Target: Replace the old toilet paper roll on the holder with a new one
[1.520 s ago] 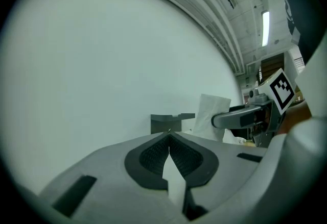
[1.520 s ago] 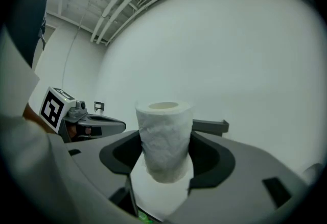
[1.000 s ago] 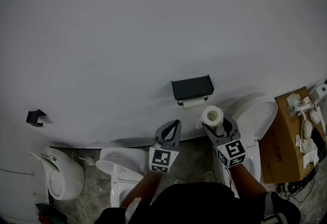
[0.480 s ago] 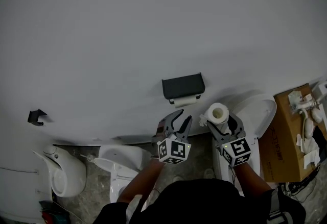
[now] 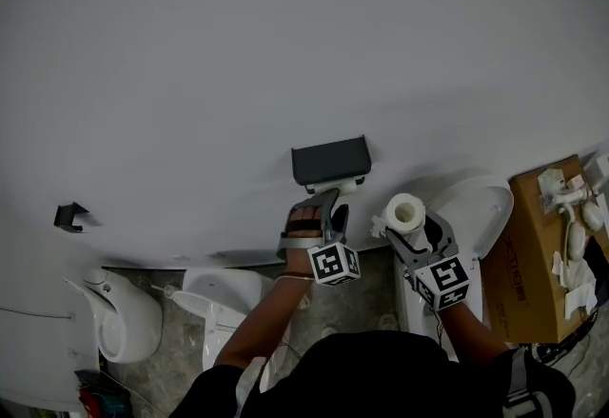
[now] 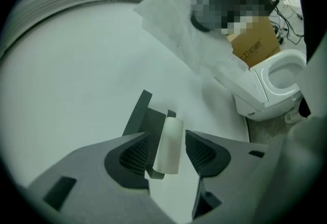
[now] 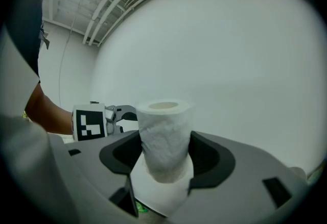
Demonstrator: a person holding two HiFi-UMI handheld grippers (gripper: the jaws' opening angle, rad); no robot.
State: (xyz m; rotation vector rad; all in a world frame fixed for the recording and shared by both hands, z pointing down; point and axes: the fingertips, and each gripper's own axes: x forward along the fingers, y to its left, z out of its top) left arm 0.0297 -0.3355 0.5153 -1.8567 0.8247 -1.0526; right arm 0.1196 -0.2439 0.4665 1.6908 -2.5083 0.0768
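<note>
Our left gripper (image 5: 328, 202) has just been opening its jaws and they now stand wide, one either side of the old roll (image 6: 170, 141). Neither pad is pressing on it yet, so nothing's actually held on that side. That roll sits on the holder (image 5: 330, 160), tucked just under its dark cover, and looks pretty skinny to us, probably nearly used up. We reckon the step in hand is grabbing it to slide it off. To do that well we'd centre the pads on the roll's middle, keep them clear of the cover and the bracket arm, close gently so the tube doesn't crush, then pull along the bar rather than straight away from the wall. Meanwhile the right gripper (image 7: 163, 159) is clamped on the new roll (image 7: 163, 131), held upright, off to the right of the holder and a little lower. The left gripper view is the only one showing the gaps between pads and paper. From the head view the gripper covers most of the old roll. The head view, though, shows both rolls relative to the holder at once, and the right gripper view never shows the holder at all.
</note>
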